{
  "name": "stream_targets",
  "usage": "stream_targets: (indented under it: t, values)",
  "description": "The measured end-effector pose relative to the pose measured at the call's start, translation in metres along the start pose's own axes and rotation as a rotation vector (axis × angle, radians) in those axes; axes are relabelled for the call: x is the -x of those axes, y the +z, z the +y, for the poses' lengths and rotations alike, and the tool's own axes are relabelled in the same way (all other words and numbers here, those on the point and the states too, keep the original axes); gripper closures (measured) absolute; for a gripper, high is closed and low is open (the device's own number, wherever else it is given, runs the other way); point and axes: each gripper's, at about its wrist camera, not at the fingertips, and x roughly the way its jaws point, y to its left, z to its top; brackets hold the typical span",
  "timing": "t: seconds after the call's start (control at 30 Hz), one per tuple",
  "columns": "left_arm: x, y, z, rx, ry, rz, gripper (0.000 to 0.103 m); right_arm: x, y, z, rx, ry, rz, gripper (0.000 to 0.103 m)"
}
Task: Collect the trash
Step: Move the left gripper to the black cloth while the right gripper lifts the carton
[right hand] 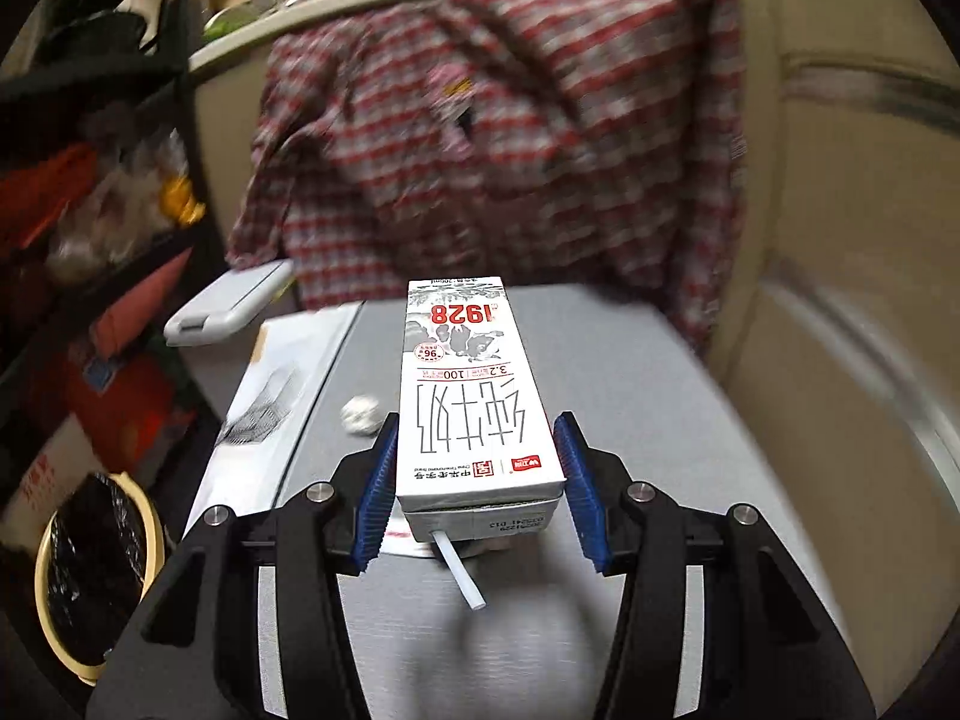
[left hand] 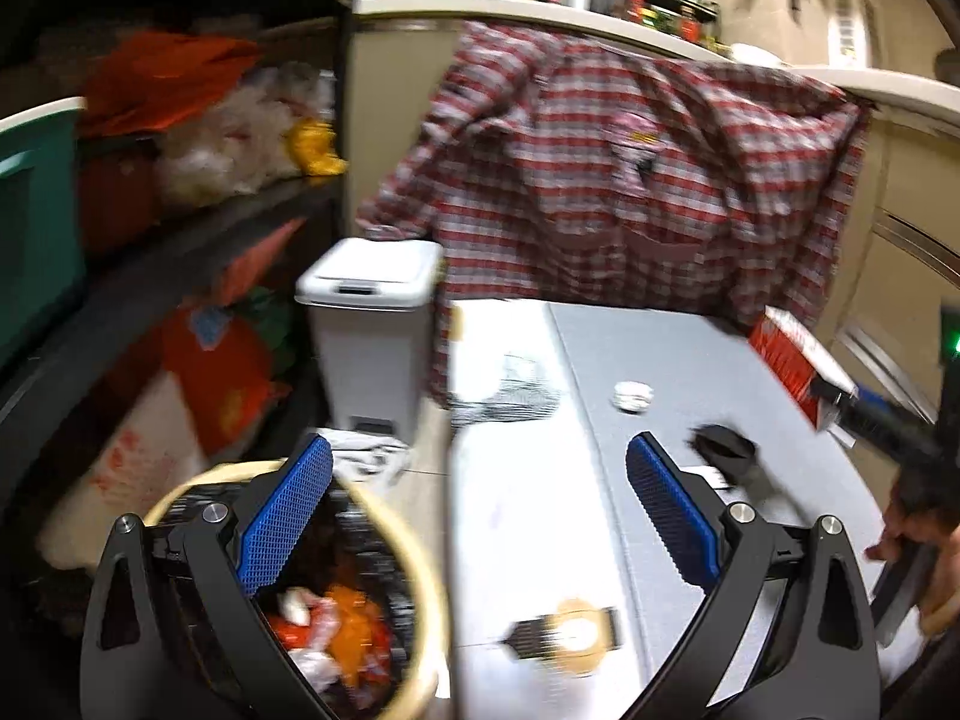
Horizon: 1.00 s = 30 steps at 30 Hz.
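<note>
Right gripper held white milk carton with red "1928" print between blue pads, above grey table; white straw stuck out. Left gripper wide open, empty, partly over round yellow bin with black liner. Crumpled white paper ball lay on table.

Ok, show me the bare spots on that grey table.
Free: the grey table right of the milk carton, toward the plaid shirt. Crowded: left side, with the paper ball and white sheet.
</note>
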Motion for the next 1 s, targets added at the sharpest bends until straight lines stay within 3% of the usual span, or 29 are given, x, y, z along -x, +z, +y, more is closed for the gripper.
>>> stream_targets:
  t: [0.17,0.33,0.53,0.9,0.97,1.0]
  values:
    - [-0.023,-0.007,-0.066,-0.108,-0.093,-0.004,0.008,0.029,0.012,-0.036,-0.008,-0.051,-0.043,0.052]
    - [-0.052,-0.014,-0.124,-0.134,-0.199,0.011,0.008,0.027,0.009,-0.077,-0.114,-0.097,-0.043,0.052]
    - [-0.102,-0.032,-0.176,-0.136,-0.231,0.049,0.012,0.018,0.009,-0.109,-0.224,-0.114,-0.033,0.052]
    - [-0.171,-0.034,-0.202,-0.115,-0.225,0.148,0.018,0.011,0.016,-0.102,-0.184,-0.080,-0.030,0.052]
    - [-0.181,-0.035,-0.201,-0.106,-0.235,0.194,0.026,0.011,0.017,-0.102,-0.179,-0.074,-0.032,0.052]
    - [-0.183,-0.034,-0.200,-0.099,-0.243,0.205,0.035,0.011,0.017,-0.102,-0.178,-0.074,-0.033,0.052]
